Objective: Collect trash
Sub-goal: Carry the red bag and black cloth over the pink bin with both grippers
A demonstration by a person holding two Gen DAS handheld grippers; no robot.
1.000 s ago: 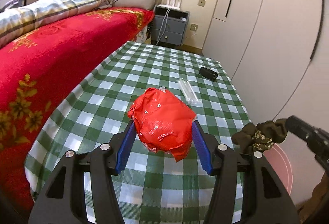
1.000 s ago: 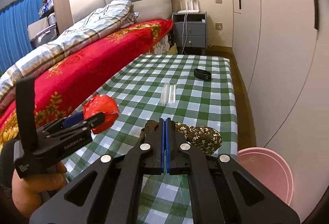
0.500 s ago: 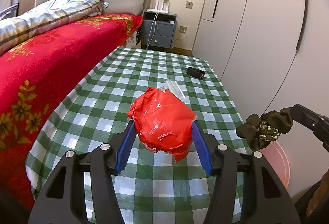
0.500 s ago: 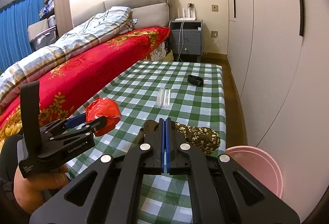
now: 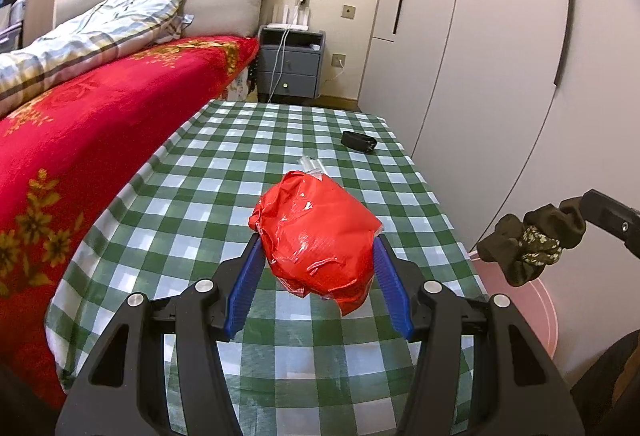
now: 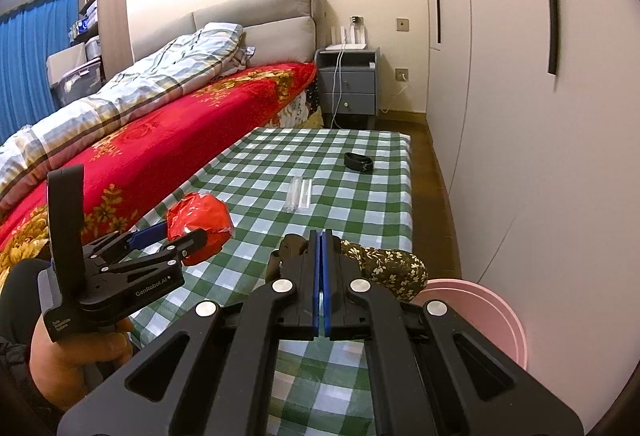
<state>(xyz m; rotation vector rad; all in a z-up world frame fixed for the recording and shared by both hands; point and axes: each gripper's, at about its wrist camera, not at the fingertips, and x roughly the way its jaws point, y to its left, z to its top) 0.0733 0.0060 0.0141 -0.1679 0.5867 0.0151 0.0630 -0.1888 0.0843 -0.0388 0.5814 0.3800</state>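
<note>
Two pieces of trash lifted, ready for dropping.
Left gripper [image 5: 316, 268] clamping red bag [image 5: 316, 240], right gripper [image 6: 322, 256] clenched on floral scrunchie [image 6: 384, 264]; next, swing over pink bin [image 6: 504, 320] beside, then release.

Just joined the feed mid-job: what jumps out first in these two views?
The crumpled red plastic bag clamped in the left gripper, held above the green checked tablecloth. Next, the dark floral cloth pinched in the shut right gripper, right by the pink bin on the floor at the table's right edge. On the table lie a clear plastic packet and a small black item.
</note>
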